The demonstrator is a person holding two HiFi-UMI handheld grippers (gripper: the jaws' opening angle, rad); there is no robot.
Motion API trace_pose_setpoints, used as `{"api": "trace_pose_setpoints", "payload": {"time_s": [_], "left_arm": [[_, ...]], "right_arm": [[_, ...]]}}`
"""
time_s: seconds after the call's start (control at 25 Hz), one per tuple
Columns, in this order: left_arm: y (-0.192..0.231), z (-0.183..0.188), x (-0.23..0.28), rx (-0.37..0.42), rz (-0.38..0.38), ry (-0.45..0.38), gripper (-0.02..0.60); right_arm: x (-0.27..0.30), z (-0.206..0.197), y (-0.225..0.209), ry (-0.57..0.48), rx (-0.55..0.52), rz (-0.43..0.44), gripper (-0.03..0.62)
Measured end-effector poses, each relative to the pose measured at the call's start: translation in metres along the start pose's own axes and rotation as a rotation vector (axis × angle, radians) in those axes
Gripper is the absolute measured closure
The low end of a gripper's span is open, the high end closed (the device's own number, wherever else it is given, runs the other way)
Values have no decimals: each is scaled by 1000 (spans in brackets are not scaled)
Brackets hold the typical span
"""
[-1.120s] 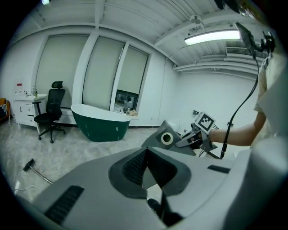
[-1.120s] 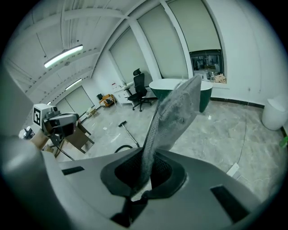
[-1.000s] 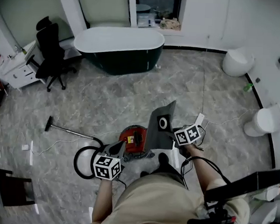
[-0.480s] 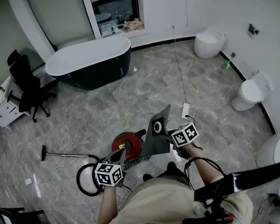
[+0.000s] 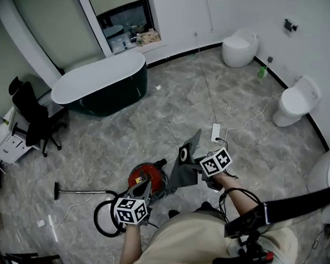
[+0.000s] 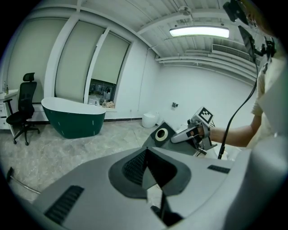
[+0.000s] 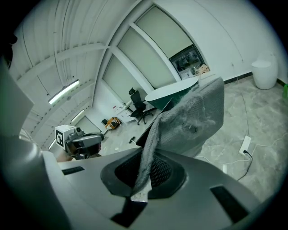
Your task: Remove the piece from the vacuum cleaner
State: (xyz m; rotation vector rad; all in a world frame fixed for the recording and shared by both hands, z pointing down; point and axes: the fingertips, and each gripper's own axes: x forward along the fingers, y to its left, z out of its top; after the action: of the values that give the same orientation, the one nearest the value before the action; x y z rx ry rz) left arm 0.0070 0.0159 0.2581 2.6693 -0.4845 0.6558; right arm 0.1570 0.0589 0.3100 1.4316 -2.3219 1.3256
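My right hand-held gripper (image 7: 143, 182) is pinching the lower edge of the piece, a flat grey dust bag (image 7: 193, 117). Its jaws are pressed onto the dusty fabric. The bag rises from the jaws and leans away from me. In the head view its long axis runs from low on the left to high on the right, and a pale-ringed round opening faces up near the middle. It hangs in the air, apart from the red vacuum cleaner (image 5: 147, 177), so I judge that the piece is already out of the machine.

My left hand-held gripper (image 6: 146, 155) has its jaws pressed together with nothing between them. In the head view it hovers just below and to the left of the vacuum cleaner, so it is the nearer hand to the machine. The bag lies to its right and further forward, wholly on the right hand's side.

The vacuum cleaner sits on the grey marbled floor (image 5: 172, 101), between and below the two grippers. Its black hose (image 5: 98, 219) loops off to the left. Whatever comes next, I judge it depends on the right hand alone, with the bag carried on edge along its long axis.

I can read no writing anywhere. Each gripper's cube carries only black-and-white square markers. A small yellow patch on the vacuum cleaner's red body may be a label, but it is too small to make out. I see no brand name.
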Motion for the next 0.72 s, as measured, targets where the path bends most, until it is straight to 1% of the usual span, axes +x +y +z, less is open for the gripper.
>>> {"api": "trace_pose_setpoints", "payload": {"time_s": [0.24,0.52,0.6,0.72], "left_arm": [[-48,-7,22,-6,19,22,578],[-103,-17,37,-41,89,22,578],[-111,-26,38,-55,105,31,578],[-118,-34,35,-74,128,58,578]], "right_arm": [[-32,-20,-27,35,1,14,580],[-72,-42,-51,92,-39,62,580],[-76,-49,-56,109,-45,75,580],[-76,-52,-63,141,-45,73,580]]}}
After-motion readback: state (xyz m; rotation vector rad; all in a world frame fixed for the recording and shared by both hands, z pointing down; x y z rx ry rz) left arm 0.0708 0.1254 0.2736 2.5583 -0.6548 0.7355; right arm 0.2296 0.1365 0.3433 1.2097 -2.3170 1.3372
